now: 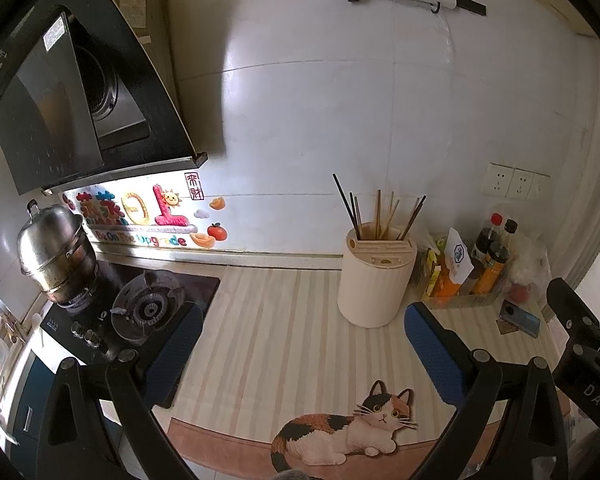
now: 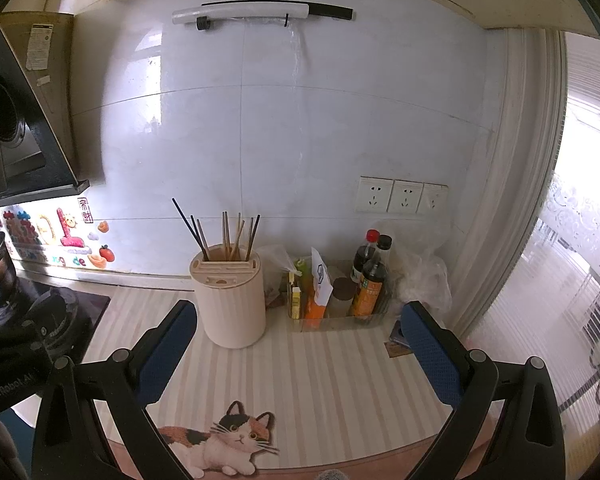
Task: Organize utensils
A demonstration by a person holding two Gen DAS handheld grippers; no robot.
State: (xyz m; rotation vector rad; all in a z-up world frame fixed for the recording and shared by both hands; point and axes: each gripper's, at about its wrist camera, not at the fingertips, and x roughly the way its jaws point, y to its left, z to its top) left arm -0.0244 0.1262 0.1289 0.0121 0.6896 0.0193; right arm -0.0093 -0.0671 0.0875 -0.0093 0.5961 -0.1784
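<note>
A cream utensil holder [image 1: 374, 280] stands on the striped counter mat [image 1: 276, 320], with several chopsticks [image 1: 380, 216] upright in its back section. It also shows in the right wrist view [image 2: 232, 300], with the chopsticks [image 2: 228, 236] in it. My left gripper [image 1: 300, 332] is open and empty, held above the mat in front of the holder. My right gripper [image 2: 300, 332] is open and empty, in front and slightly right of the holder. The right gripper's body shows at the right edge of the left wrist view [image 1: 580, 336].
A gas stove [image 1: 148, 308] with a steel pot [image 1: 56, 252] lies to the left under a range hood [image 1: 72, 92]. A clear bin of sauce bottles [image 2: 364, 280] stands right of the holder. A phone [image 1: 520, 318] lies by the bin. Wall sockets [image 2: 400, 198] sit above.
</note>
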